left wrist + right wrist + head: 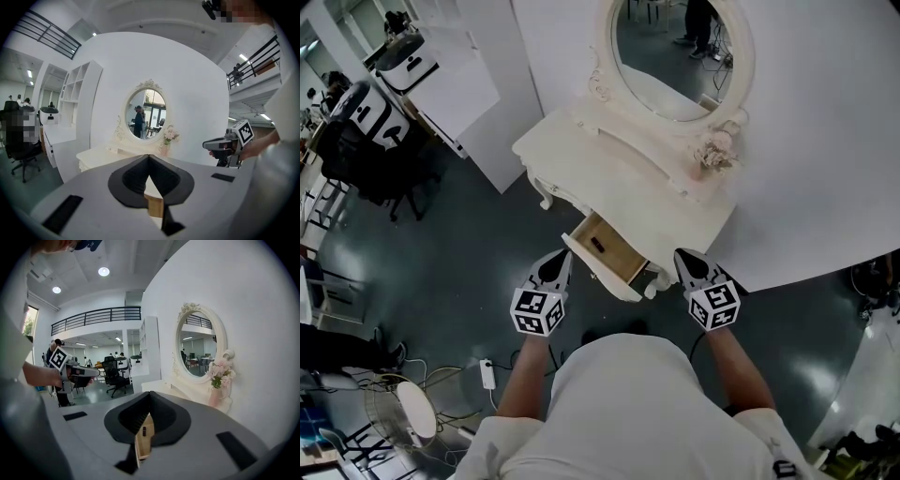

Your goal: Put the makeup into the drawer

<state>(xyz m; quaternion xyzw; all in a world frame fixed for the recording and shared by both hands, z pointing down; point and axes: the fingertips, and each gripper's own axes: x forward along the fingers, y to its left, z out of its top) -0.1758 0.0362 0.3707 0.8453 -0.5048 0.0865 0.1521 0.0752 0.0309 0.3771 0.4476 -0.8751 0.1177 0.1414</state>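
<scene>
Two grippers flank the open drawer (pixel 617 258) of the white dressing table (pixel 572 155): the left gripper (pixel 560 262) at its 9 o'clock, the right gripper (pixel 684 261) at its 3 o'clock. Both have their jaws pressed together tip to tip, holding nothing. The makeup (pixel 597 245), a small dark stick, lies inside the drawer toward its 10 o'clock end

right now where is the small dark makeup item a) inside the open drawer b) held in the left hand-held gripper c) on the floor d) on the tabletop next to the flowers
a, the makeup item lies on the wooden bottom of the open drawer
</scene>
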